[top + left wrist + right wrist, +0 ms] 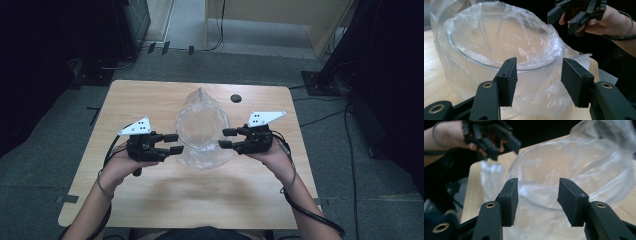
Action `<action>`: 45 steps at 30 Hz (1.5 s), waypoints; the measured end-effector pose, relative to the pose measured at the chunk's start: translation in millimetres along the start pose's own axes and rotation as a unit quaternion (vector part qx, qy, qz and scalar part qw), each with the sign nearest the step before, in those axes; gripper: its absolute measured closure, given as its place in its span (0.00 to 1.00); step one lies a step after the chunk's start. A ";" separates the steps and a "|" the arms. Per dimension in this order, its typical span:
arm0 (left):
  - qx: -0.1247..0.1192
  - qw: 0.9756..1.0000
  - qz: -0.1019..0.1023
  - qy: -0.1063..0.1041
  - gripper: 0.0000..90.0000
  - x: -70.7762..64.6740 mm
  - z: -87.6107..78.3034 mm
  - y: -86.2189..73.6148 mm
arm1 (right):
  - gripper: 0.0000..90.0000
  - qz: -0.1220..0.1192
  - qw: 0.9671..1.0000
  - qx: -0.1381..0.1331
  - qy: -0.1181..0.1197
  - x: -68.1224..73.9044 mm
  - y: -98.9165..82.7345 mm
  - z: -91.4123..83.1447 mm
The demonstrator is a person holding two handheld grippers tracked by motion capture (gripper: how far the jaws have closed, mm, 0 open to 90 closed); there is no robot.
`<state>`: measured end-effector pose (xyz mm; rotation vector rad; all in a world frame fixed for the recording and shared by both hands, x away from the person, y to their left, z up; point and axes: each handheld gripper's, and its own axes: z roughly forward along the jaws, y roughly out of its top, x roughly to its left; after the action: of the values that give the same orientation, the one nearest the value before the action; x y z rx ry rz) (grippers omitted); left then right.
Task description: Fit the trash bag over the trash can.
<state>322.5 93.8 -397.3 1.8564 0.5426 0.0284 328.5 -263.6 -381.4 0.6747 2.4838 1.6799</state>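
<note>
On the bench (150,210), the left gripper (174,143) is hovering just left of a clear bowl (202,131) wrapped in a plastic bag (205,160), its fingers (507,80) spread and pinching nothing. Right of the bowl, the right gripper (225,138) is hovering too, fingers (510,198) spread and empty.

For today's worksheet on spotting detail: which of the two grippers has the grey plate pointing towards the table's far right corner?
The right gripper: its plate tapers to the far right, while the left gripper's plate tapers to the left.
</note>
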 end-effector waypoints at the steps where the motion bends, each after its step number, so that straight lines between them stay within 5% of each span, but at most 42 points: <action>1: 0.001 1.000 0.002 0.004 0.51 0.6 0.0 0.9 | 0.65 0.005 1.000 -0.005 -0.006 -0.7 1.1 -0.7; 5: 0.003 1.000 0.004 0.018 0.51 4.7 -0.5 6.5 | 0.76 0.025 0.999 -0.020 -0.022 -2.5 4.1 -5.8; 16: 0.017 0.999 0.011 0.036 0.44 21.0 2.7 23.0 | 0.59 0.020 0.999 0.015 -0.038 -11.4 8.8 4.9; 20: 0.018 0.998 0.012 0.060 0.39 26.7 0.9 26.1 | 0.66 0.015 0.998 0.022 -0.053 -11.8 14.6 9.2; 25: 0.024 0.997 -0.005 0.075 0.40 35.5 -0.4 29.5 | 0.60 0.024 0.999 0.019 -0.030 -18.4 23.7 14.5; 28: 0.004 0.998 -0.017 0.066 0.45 38.4 -2.8 31.8 | 0.77 0.031 0.999 0.023 -0.039 -20.8 29.0 15.7; 30: -0.012 0.998 -0.031 0.051 0.53 39.6 -4.5 30.0 | 0.83 0.046 0.998 0.020 -0.032 -23.7 33.5 17.1; 33: -0.004 0.998 -0.028 0.062 0.56 40.2 -5.7 27.3 | 0.84 0.044 0.998 0.023 -0.040 -24.8 40.5 20.7; 37: -0.012 0.997 -0.030 0.067 0.55 42.0 -6.2 25.4 | 0.81 0.005 0.997 0.042 -0.057 -23.5 52.8 33.7; 41: -0.004 0.997 -0.024 0.068 0.53 41.8 -1.8 22.3 | 0.81 0.036 0.997 0.056 -0.026 -33.6 62.3 50.9; 45: -0.006 0.997 -0.023 0.067 0.52 41.7 -0.8 22.4 | 0.87 0.018 0.995 0.091 -0.030 -40.7 71.9 71.7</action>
<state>367.4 104.7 -387.0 1.8384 0.6762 0.1255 409.2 -195.3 -353.2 0.7784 2.6193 1.4322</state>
